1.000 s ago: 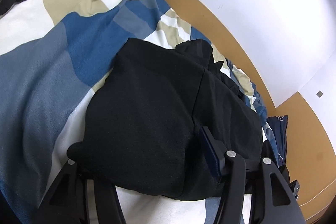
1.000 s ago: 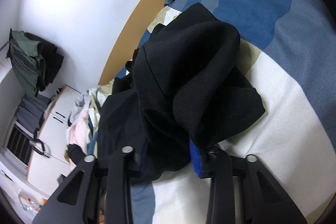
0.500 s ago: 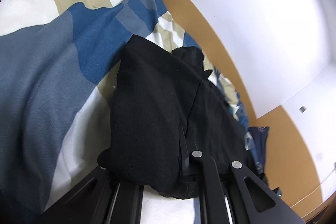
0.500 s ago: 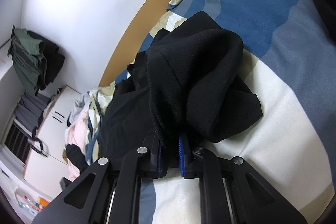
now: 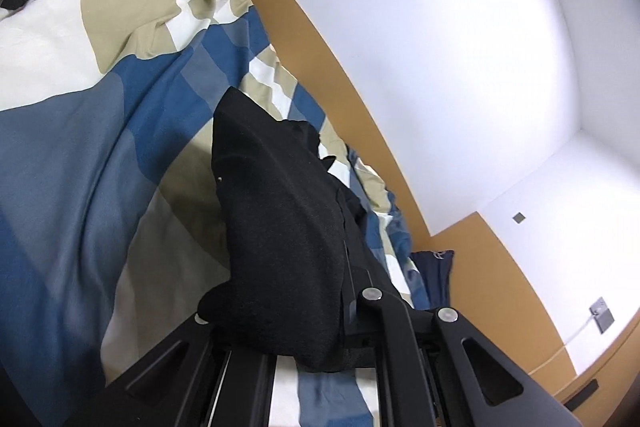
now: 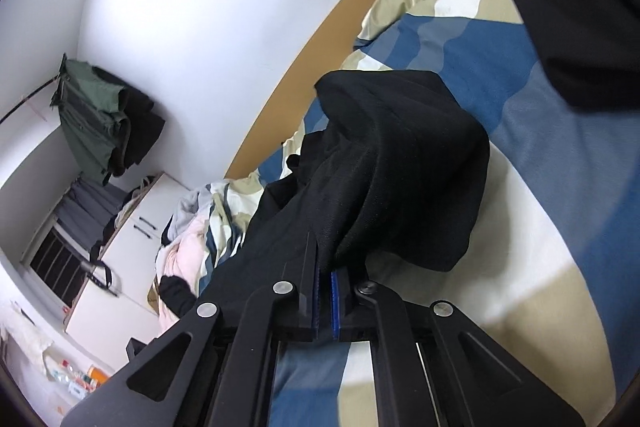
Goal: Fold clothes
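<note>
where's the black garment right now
The black garment is bunched on the patterned duvet beside the brown headboard, centre of both wrist views, pinched by the right gripper and the left gripper.

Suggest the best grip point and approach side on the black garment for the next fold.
Probably the edge hems on the near side. The black garment lies bunched on the patterned duvet, thick folds in the middle. The right gripper is already shut on a thin hanging edge, coming in low from the near side. The left gripper seems shut on the opposite near edge, though fabric hides one finger.
</note>
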Action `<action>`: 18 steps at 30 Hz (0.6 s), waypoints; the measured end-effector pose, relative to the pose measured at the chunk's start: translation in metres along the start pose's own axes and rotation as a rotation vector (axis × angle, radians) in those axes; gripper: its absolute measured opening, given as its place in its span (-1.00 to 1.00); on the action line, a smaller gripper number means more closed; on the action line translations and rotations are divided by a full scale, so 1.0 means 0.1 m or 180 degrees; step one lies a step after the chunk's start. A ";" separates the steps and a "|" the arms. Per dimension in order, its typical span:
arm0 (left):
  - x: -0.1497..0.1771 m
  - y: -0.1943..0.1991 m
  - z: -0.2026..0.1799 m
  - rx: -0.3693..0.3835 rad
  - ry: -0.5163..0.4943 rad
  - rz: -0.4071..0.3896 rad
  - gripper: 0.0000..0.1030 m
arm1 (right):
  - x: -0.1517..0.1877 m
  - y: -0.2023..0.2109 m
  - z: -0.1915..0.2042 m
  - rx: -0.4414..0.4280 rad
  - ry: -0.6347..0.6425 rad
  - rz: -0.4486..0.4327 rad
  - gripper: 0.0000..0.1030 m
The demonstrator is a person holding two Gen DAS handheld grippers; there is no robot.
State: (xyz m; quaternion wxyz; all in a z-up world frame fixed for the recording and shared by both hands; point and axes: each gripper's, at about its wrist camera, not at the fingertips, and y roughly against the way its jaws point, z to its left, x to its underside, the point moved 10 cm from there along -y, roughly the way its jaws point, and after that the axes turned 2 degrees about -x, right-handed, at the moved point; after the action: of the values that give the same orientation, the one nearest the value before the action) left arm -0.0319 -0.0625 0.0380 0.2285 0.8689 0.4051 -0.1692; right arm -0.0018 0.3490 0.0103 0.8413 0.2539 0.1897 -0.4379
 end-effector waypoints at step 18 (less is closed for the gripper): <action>0.59 0.60 0.67 -0.0477 -0.0005 0.0652 -0.71 | 0.55 0.32 -0.54 0.0739 0.0239 0.0700 -0.24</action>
State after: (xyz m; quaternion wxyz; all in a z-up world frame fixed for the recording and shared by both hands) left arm 0.0434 -0.0951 -0.0304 0.3092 0.8861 0.3255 -0.1149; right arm 0.0498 0.3618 -0.0540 0.8415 0.3849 0.1402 -0.3524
